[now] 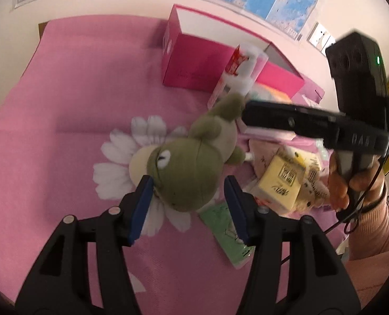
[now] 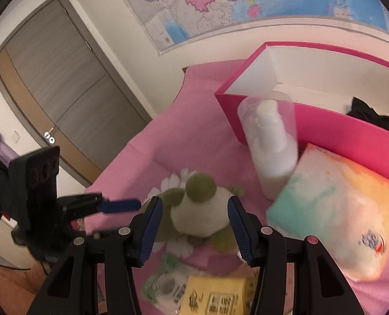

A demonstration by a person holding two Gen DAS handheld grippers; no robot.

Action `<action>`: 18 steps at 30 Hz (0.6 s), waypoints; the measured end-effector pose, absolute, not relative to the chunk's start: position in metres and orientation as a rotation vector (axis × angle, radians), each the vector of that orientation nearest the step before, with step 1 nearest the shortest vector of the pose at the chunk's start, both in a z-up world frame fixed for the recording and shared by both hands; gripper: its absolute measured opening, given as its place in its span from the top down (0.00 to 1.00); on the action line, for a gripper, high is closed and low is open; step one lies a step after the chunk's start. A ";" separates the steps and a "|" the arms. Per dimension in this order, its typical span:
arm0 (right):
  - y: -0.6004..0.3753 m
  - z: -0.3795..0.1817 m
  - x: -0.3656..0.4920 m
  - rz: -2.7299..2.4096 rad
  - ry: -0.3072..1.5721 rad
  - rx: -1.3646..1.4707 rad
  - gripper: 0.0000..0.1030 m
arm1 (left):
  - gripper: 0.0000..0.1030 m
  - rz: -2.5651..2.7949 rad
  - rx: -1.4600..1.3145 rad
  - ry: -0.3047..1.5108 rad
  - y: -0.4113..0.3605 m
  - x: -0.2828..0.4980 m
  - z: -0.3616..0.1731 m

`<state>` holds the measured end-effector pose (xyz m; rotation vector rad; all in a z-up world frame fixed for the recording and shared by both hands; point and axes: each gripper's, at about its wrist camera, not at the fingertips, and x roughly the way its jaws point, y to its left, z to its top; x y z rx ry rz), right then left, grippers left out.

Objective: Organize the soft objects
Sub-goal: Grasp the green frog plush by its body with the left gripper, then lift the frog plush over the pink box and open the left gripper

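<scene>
Showing box interior: right wrist only; black cloth inside.

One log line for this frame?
left claw: open, straddling green frog plush | right claw: open, above it | pink box: open

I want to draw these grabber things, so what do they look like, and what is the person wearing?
Each gripper is black plastic with two fingers lined with blue ribbed pads and small round bolts at the joints. The right gripper carries a black box with a tiny green light, faint raised letters on its body, and a thin black cable. The hand holding it wears a soft pink sleeve.
</scene>
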<state>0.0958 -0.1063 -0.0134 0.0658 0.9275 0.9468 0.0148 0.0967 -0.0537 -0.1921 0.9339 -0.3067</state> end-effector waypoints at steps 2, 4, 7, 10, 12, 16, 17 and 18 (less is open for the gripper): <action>-0.098 -0.014 0.099 0.944 0.930 0.047 0.49 | 0.44 -0.308 -0.204 0.952 0.098 0.017 -0.059; -0.091 -0.015 0.100 0.937 0.934 0.029 0.49 | 0.42 -0.300 -0.227 0.960 0.101 0.020 -0.063; -0.081 -0.021 0.107 0.926 0.952 0.018 0.53 | 0.42 -0.313 -0.266 0.955 0.106 0.021 -0.065; -0.078 -0.027 0.108 0.919 0.965 0.011 0.75 | 0.46 -0.335 -0.283 0.960 0.109 0.022 -0.066; -0.081 -0.028 0.108 0.917 0.959 0.020 0.76 | 0.46 -0.351 -0.291 0.960 0.111 0.022 -0.065; -0.089 -0.022 0.101 0.925 0.934 0.050 0.76 | 0.46 -0.385 -0.295 0.928 0.109 0.020 -0.053; -0.092 -0.019 0.099 0.929 0.923 0.055 0.77 | 0.46 -0.393 -0.294 0.913 0.110 0.018 -0.047; -0.096 -0.012 0.095 0.936 0.904 0.063 0.77 | 0.46 -0.402 -0.293 0.901 0.110 0.016 -0.042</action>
